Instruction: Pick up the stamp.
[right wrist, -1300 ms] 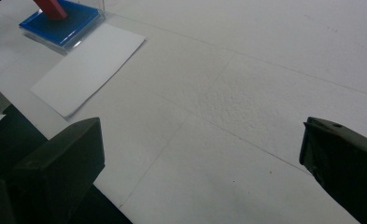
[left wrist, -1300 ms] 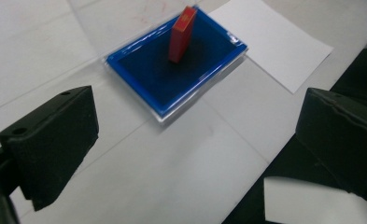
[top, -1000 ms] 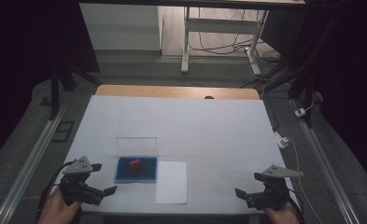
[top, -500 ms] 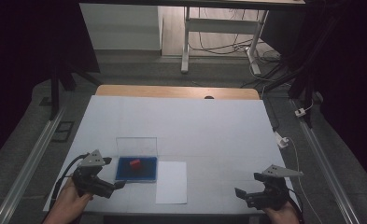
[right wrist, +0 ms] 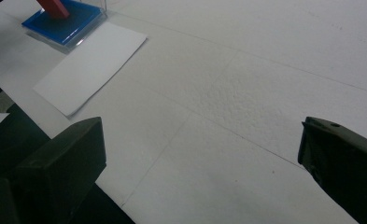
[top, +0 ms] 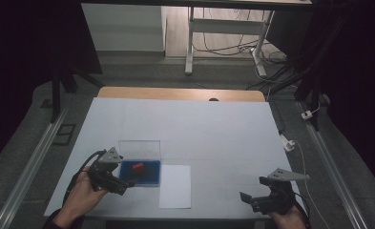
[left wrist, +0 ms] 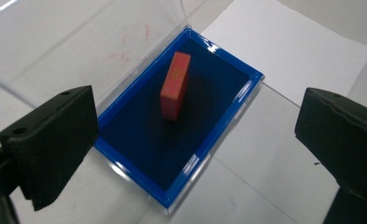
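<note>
Red block [left wrist: 175, 86]: small rectangular piece, standing on one end and leaning slightly, on the dark blue lining of a shallow blue tray [left wrist: 228, 119]; located near the front-left of the white table [top: 213, 129]. Left hand [top: 82, 195]: enters from the bottom-left corner of the high view, holding the left gripper [top: 123, 183] just beside the tray's left edge, tips reaching its near corner. Left gripper jaws: wide apart, holding nothing; in the left gripper view they stand either side of the tray with the block between them farther off. Clear lid [top: 139, 149]: transparent plastic, standing up along the far side of the tray, faint red marks on it in the left gripper view. White sheet of paper [top: 175, 186]: lying flat, touching the tray's right side, running towards the table's front edge. Right gripper [top: 252, 200]: at the front-right of the table, well apart from tray and paper, grey three-cornered plate on top. Right gripper jaws: wide apart, empty, above bare table surface in the right gripper view.
</note>
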{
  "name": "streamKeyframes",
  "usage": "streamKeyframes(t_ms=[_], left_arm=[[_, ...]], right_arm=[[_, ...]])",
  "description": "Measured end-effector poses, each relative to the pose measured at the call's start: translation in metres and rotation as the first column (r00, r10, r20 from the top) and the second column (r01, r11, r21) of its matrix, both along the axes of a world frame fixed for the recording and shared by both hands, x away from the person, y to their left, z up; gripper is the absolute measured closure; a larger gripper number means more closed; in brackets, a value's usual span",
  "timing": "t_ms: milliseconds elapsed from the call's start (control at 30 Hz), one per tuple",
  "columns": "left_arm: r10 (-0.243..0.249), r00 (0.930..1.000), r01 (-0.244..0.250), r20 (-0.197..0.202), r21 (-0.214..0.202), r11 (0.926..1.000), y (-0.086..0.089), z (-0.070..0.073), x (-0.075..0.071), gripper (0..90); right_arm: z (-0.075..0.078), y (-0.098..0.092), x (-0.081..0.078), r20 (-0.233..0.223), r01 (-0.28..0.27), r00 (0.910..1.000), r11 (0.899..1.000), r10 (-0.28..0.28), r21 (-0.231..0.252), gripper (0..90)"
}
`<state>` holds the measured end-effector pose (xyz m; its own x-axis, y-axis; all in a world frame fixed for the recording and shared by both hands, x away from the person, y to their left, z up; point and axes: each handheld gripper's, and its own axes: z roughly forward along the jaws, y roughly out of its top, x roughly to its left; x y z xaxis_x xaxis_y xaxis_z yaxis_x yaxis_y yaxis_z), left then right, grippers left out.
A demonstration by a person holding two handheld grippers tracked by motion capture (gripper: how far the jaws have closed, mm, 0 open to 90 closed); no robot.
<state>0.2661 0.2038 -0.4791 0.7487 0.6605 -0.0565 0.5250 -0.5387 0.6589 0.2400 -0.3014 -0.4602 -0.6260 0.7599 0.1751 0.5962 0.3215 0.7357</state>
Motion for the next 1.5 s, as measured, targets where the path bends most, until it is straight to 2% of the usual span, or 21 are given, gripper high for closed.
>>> streamKeyframes(t_ms=[333,400,433,467,500,567,600,633,667,767,800,867,1033,1300,1367,1500], left_arm=[[-0.076,0.9964,0.076,-0.037,0.016,0.9970,-0.012,-0.007,0.022,1.2],[-0.091,0.9951,0.092,-0.040,0.049,0.9945,-0.015,-0.009,0.024,6.0],[-0.101,0.9942,0.104,-0.037,0.086,0.9909,-0.018,-0.011,0.025,8.8],[-0.101,0.9942,0.104,-0.037,0.086,0.9909,-0.018,-0.011,0.025,13.0],[-0.109,0.9932,0.113,-0.039,0.100,0.9886,-0.019,-0.011,0.026,13.0],[-0.114,0.9926,0.118,-0.041,0.116,0.9862,-0.020,-0.012,0.027,24.3],[-0.115,0.9924,0.120,-0.044,0.117,0.9858,-0.020,-0.012,0.028,28.1],[-0.120,0.9917,0.124,-0.047,0.116,0.9854,-0.020,-0.012,0.029,28.1],[-0.119,0.9919,0.123,-0.046,0.118,0.9853,-0.020,-0.013,0.030,34.2],[-0.120,0.9919,0.125,-0.041,0.126,0.9842,-0.020,-0.013,0.032,44.2],[-0.119,0.9921,0.123,-0.039,0.124,0.9846,-0.020,-0.013,0.033,44.2],[-0.117,0.9923,0.121,-0.042,0.117,0.9857,-0.019,-0.012,0.035,52.5],[-0.119,0.9915,0.124,-0.053,0.110,0.9861,-0.018,-0.012,0.039,58.8],[-0.131,0.9890,0.139,-0.068,0.127,0.9821,-0.018,-0.013,0.041,71.6],[-0.137,0.9878,0.146,-0.073,0.130,0.9807,-0.018,-0.013,0.041,78.4],[-0.135,0.9881,0.144,-0.074,0.132,0.9808,-0.018,-0.013,0.041,79.2]], right_arm=[[0.000,0.000,0.000,-0.003,0.000,1.0000,1.000,0.000,0.002,1.0],[0.000,0.000,0.000,-0.002,0.001,1.0000,1.000,-0.001,0.000,1.0],[0.000,0.000,0.000,-0.001,0.000,1.0000,1.000,0.000,0.000,1.0],[0.000,0.000,0.000,-0.002,0.000,1.0000,1.000,0.000,-0.001,1.0],[0.000,0.000,0.000,-0.002,0.000,1.0000,1.000,0.000,-0.001,1.0],[0.000,0.000,0.000,-0.005,0.000,1.0000,1.000,0.000,0.001,1.0],[0.000,0.000,0.000,-0.005,0.001,1.0000,1.000,-0.001,0.000,1.0],[0.000,0.000,0.000,-0.005,0.001,1.0000,1.000,-0.001,0.000,1.0],[0.000,0.000,0.000,-0.002,-0.001,1.0000,1.000,0.001,-0.001,1.0],[0.000,0.000,0.000,-0.002,-0.002,1.0000,1.000,0.002,-0.003,1.0],[0.000,0.000,0.000,-0.002,-0.002,1.0000,1.000,0.002,-0.003,1.0],[0.000,0.000,0.000,-0.003,-0.002,1.0000,1.000,0.002,-0.004,1.0],[0.000,0.000,0.000,-0.001,-0.003,1.0000,1.000,0.003,-0.004,1.0],[0.000,0.001,0.000,-0.002,-0.004,1.0000,1.000,0.004,-0.005,1.0],[0.000,0.001,0.000,-0.002,-0.004,1.0000,1.000,0.004,-0.005,1.0],[0.000,0.001,0.000,-0.002,-0.004,1.0000,1.000,0.004,-0.006,1.0]])
